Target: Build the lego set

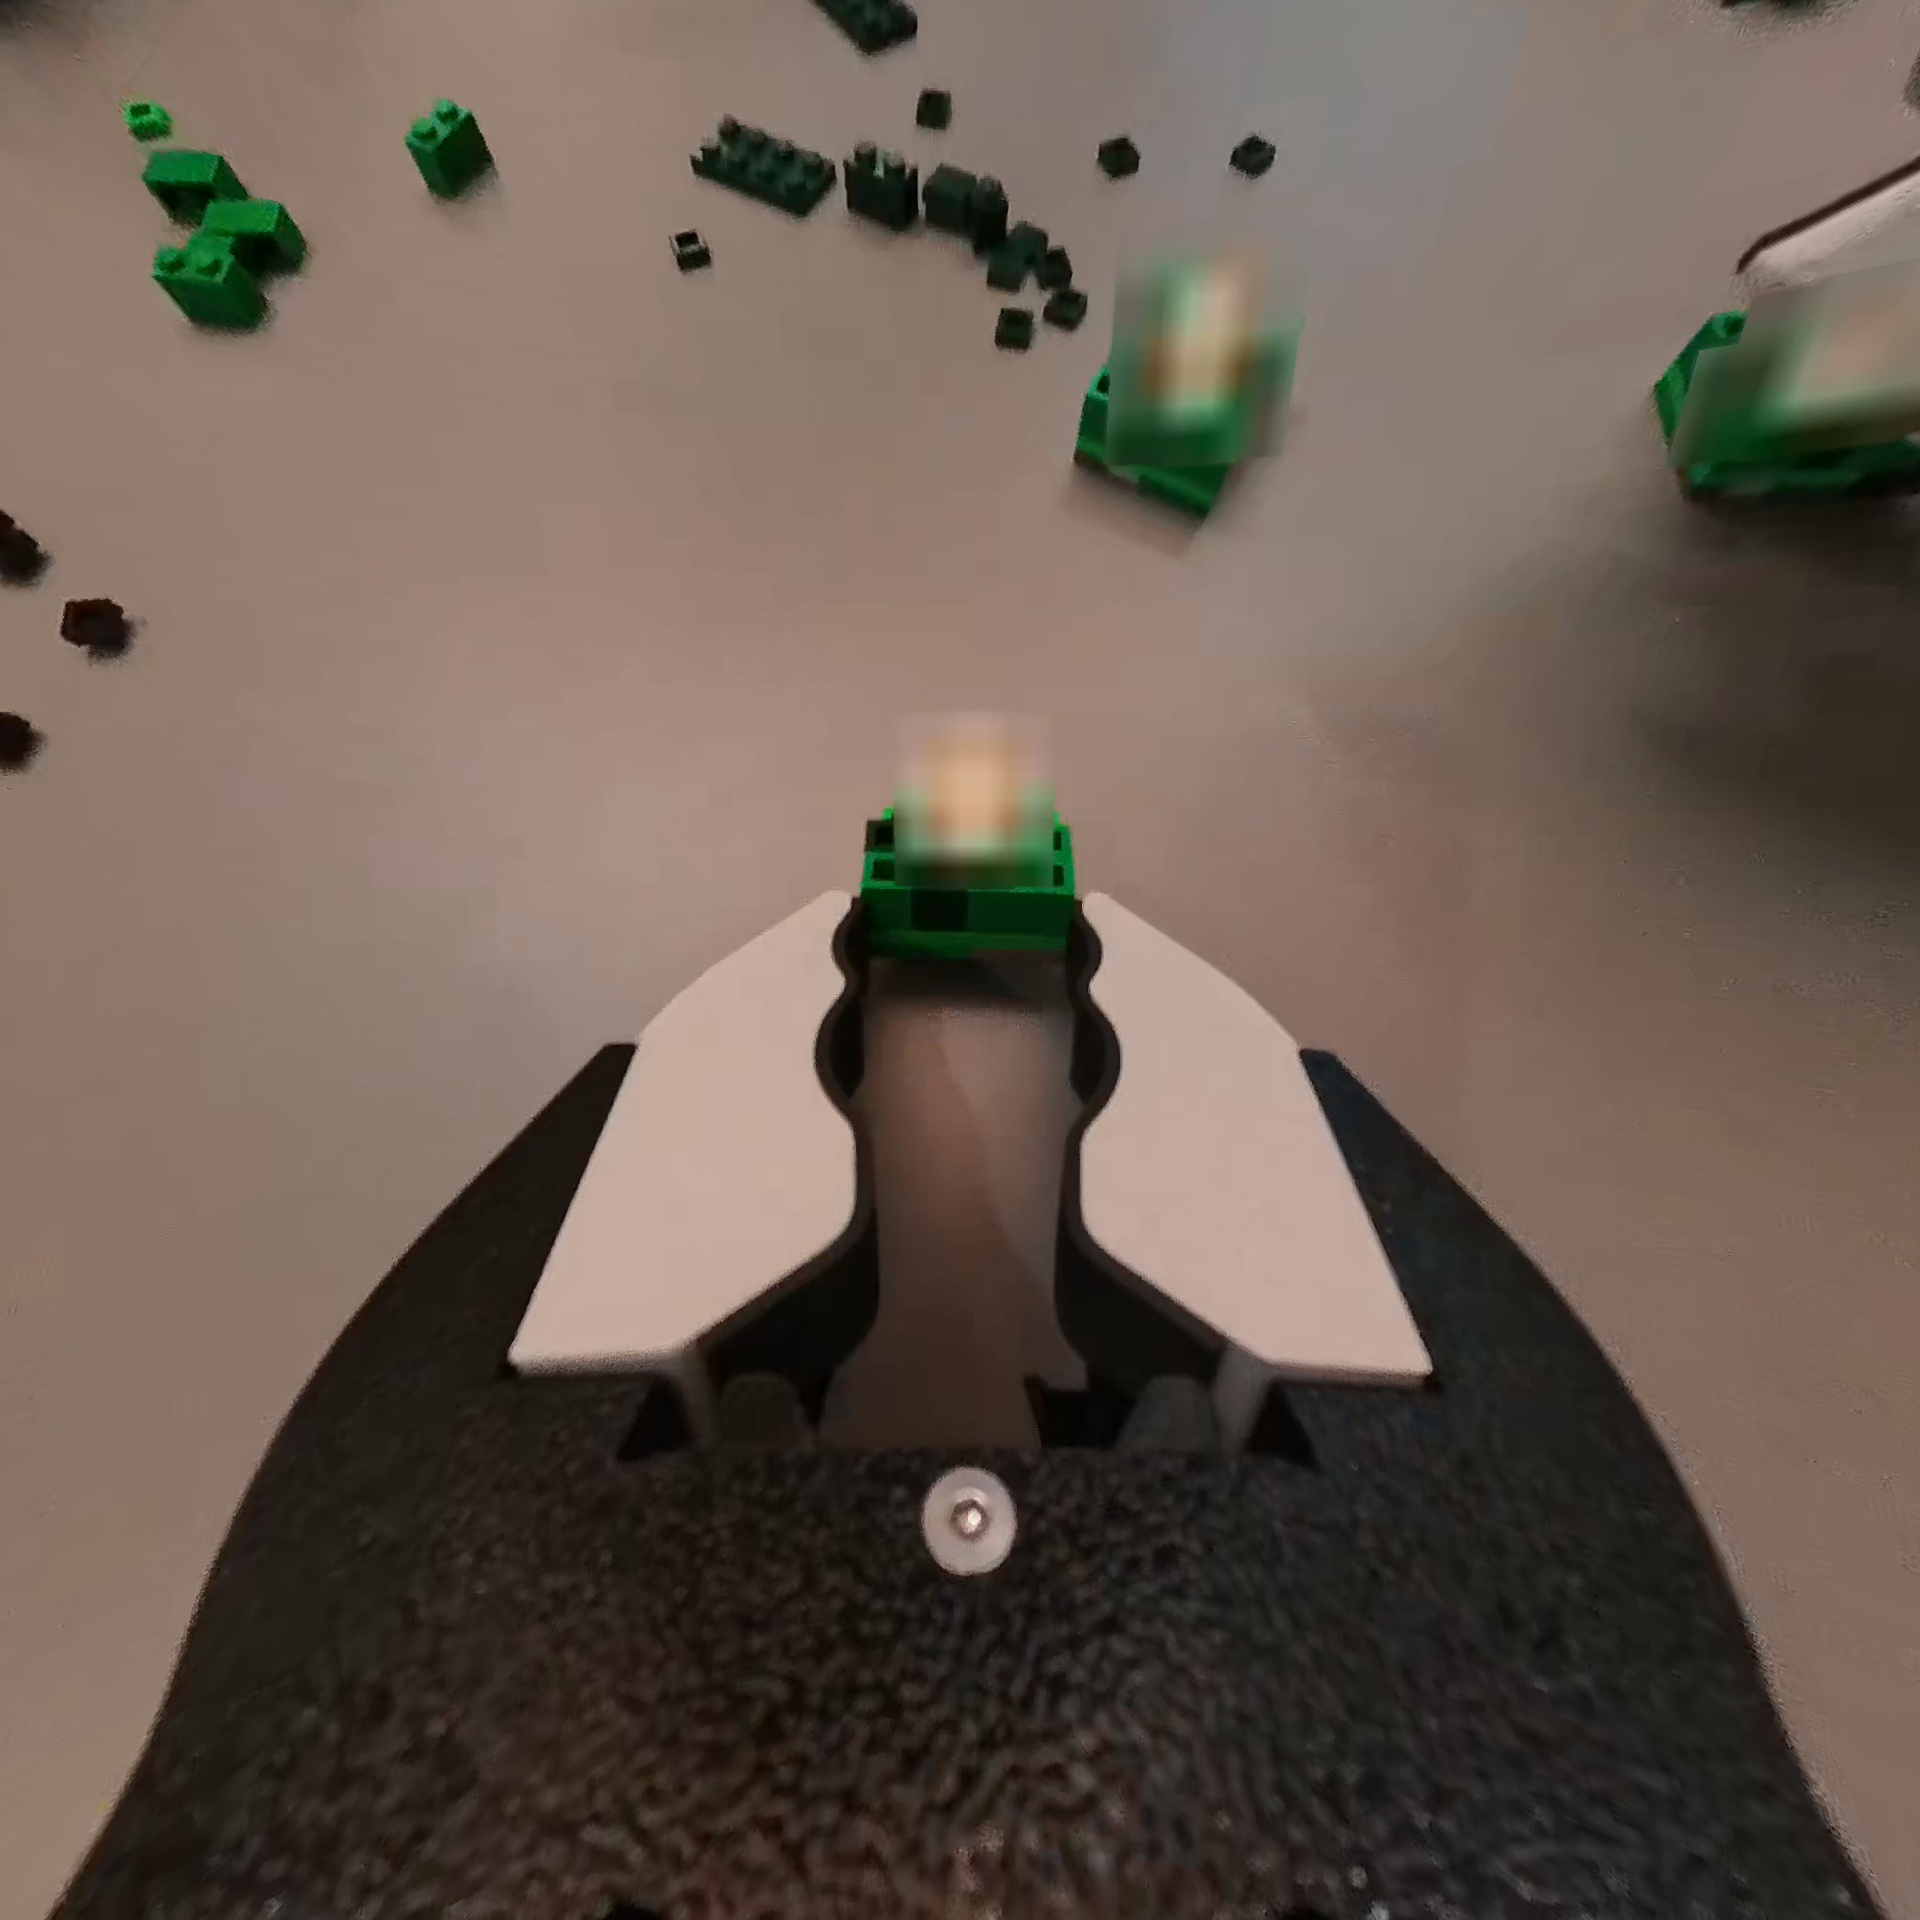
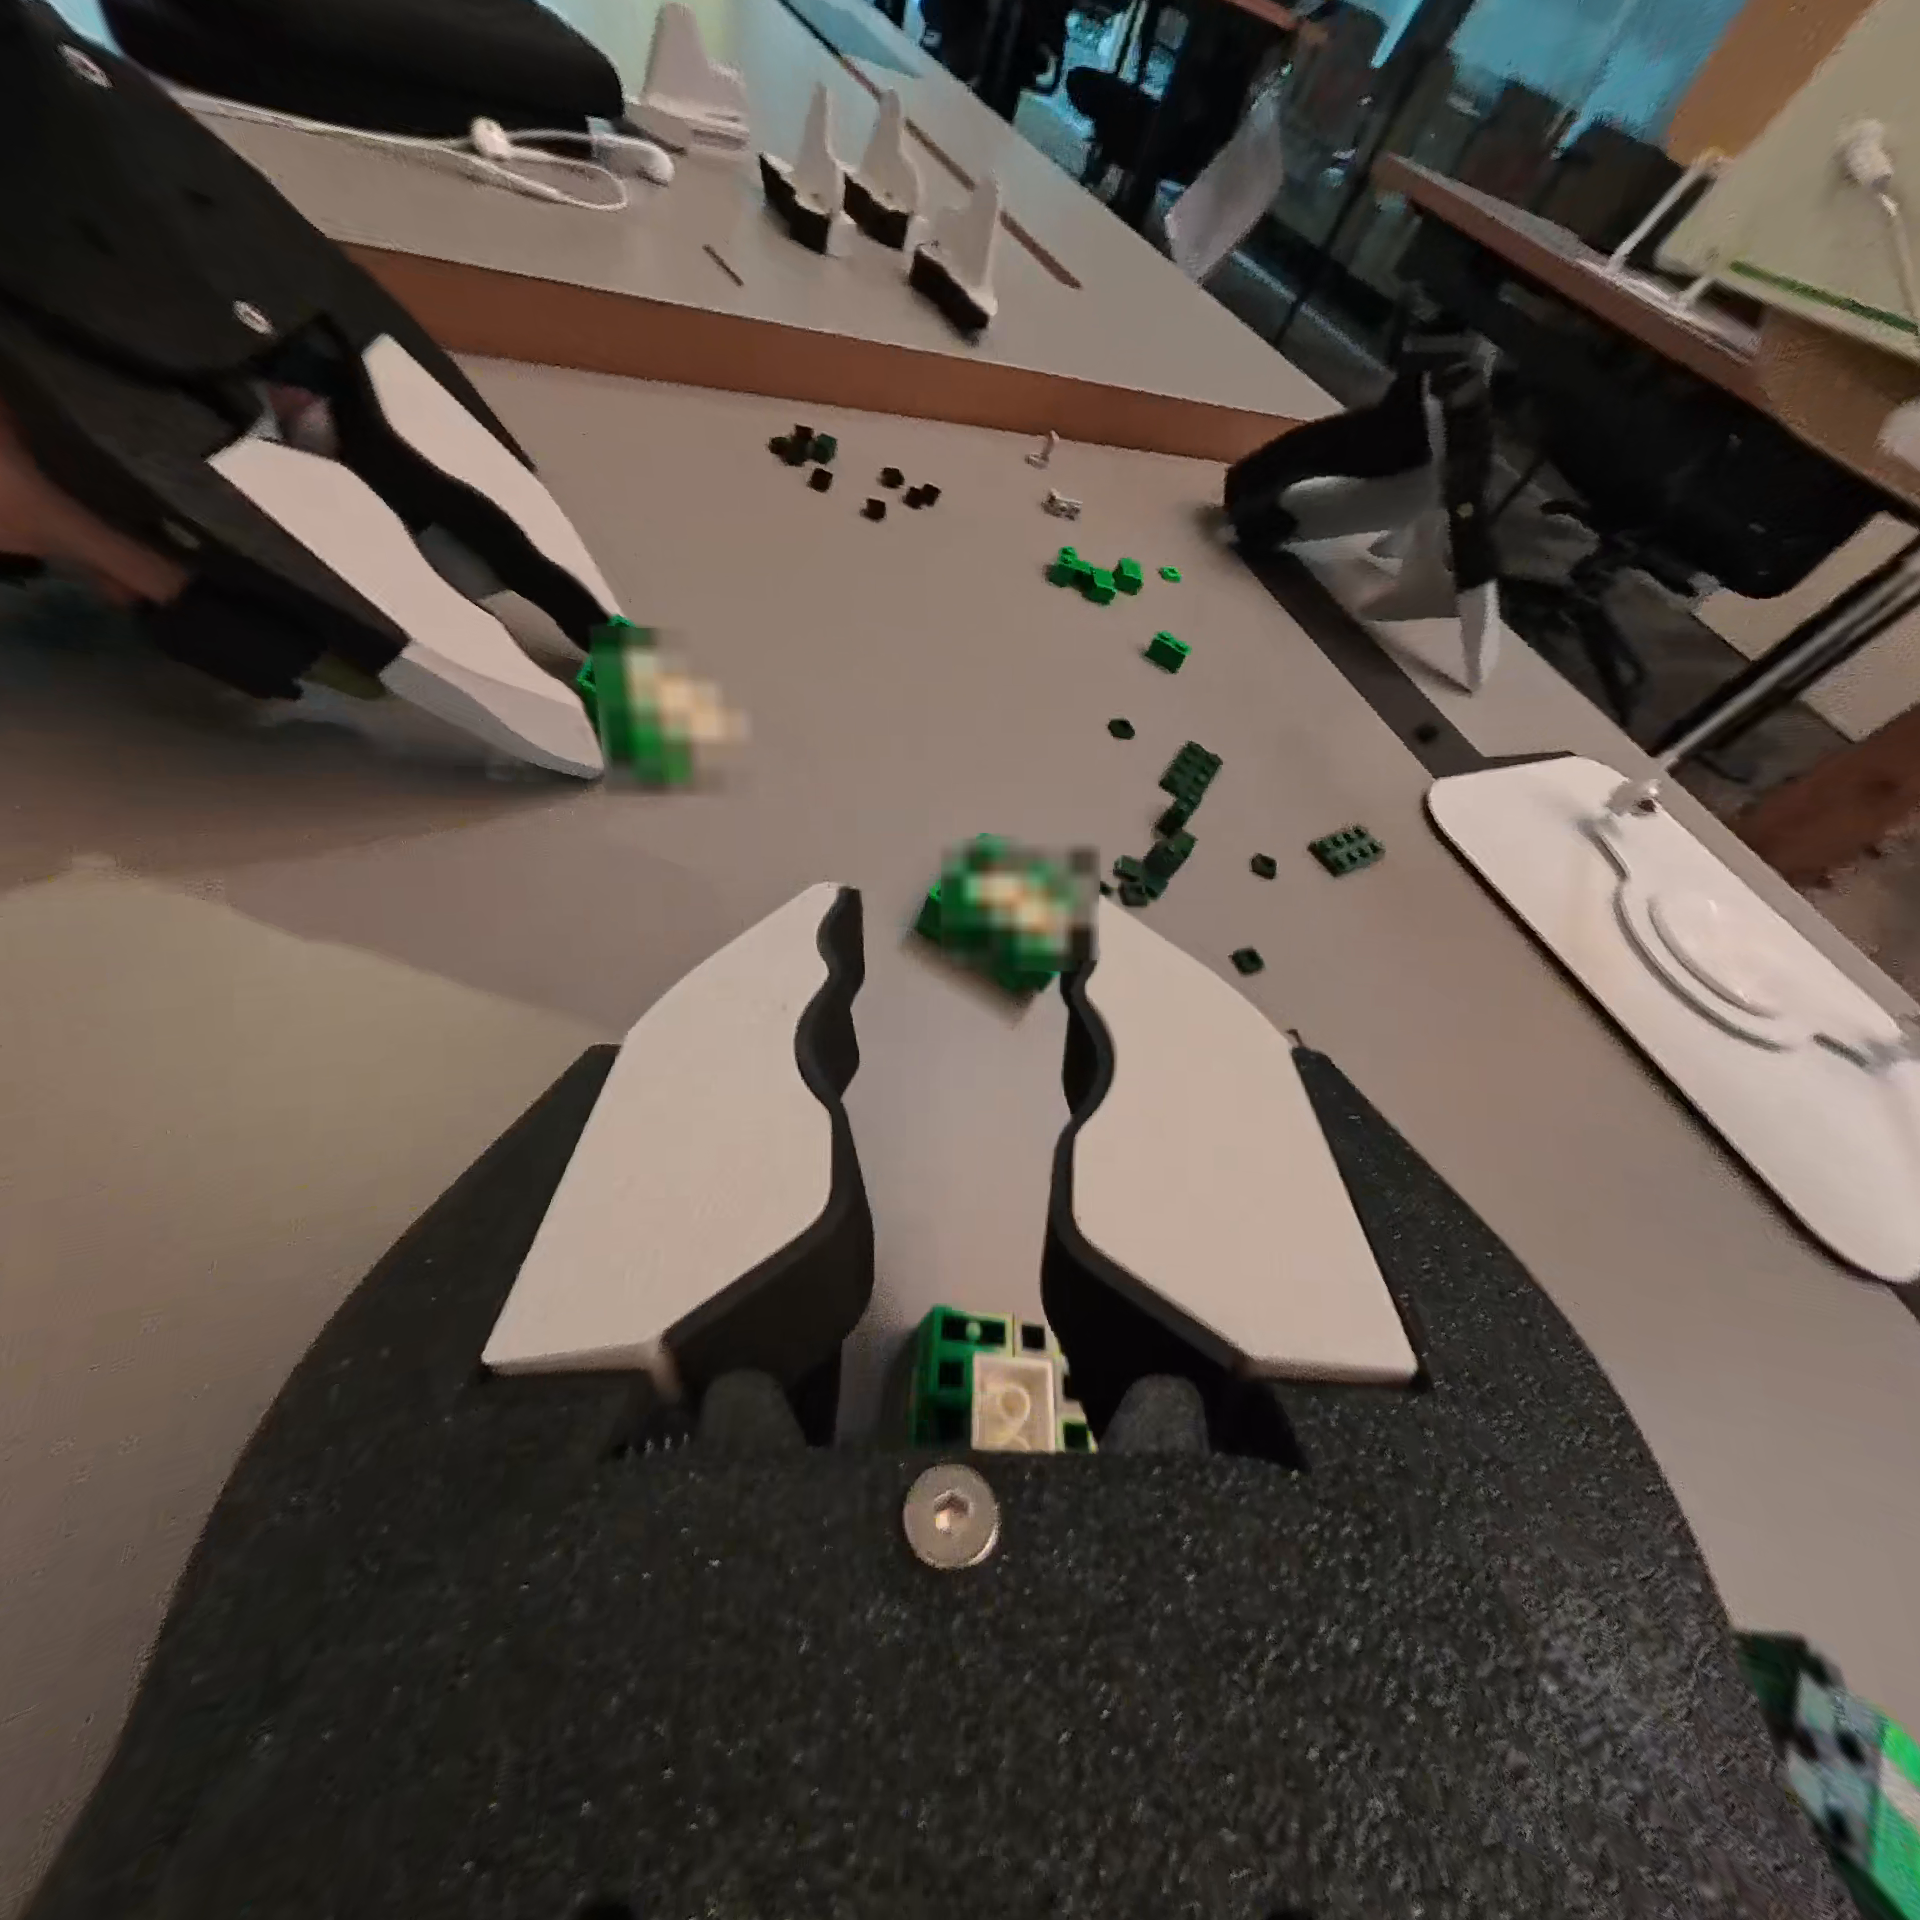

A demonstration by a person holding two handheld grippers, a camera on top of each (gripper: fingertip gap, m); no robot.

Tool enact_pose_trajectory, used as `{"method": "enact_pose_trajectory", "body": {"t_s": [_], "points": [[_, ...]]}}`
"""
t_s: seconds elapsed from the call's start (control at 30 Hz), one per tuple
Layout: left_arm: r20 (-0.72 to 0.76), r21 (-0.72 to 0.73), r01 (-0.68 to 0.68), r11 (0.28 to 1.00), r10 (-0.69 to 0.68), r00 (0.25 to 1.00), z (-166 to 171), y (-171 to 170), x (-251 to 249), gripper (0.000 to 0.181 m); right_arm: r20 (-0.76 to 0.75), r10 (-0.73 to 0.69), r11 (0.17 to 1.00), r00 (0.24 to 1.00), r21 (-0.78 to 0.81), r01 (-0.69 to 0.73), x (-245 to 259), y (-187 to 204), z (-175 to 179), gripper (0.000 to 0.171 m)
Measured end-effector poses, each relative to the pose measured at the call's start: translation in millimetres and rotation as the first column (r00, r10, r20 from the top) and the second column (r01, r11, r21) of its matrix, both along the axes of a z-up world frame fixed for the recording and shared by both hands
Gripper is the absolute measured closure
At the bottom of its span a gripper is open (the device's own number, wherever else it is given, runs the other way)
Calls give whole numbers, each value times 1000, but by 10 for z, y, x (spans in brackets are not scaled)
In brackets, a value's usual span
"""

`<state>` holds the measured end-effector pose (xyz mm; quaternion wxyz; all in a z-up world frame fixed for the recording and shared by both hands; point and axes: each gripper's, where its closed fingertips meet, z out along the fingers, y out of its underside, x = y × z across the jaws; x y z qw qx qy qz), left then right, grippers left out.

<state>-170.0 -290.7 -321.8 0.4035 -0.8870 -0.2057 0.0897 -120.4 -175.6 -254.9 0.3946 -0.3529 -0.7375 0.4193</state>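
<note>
My left gripper (image 1: 966, 914) is shut on a small green brick assembly (image 1: 987, 930) and holds it above the grey table (image 1: 520, 623). It also shows in the right wrist view (image 2: 603, 707), at upper left, with the assembly (image 2: 623, 717) at its tips. My right gripper (image 2: 961, 935) is open and empty. A second green assembly (image 2: 977, 935) lies on the table just past its fingertips (image 2: 1101, 997). A third assembly (image 2: 966, 1371) sits below the gripper, seen between the finger bases. Loose bright green bricks (image 1: 223, 239), dark green bricks (image 1: 883, 187) and black bricks (image 1: 94, 623) are scattered on the table.
A white flat stand base (image 2: 1662, 987) lies at the table's right edge. A black bag (image 2: 1351, 488) sits at the far right corner. Spare gripper fingers (image 2: 883, 197) and a white cable (image 2: 540, 166) lie on the table behind. Another green piece (image 2: 1860, 1766) shows at bottom right.
</note>
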Motion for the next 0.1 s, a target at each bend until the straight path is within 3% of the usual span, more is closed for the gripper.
{"method": "enact_pose_trajectory", "body": {"t_s": [0.1], "points": [[3, 5, -11, 1000, 11, 1000, 5, -40, 89, 138, -48, -31, 999, 998, 5, 32, 84, 92, -28, 129]]}}
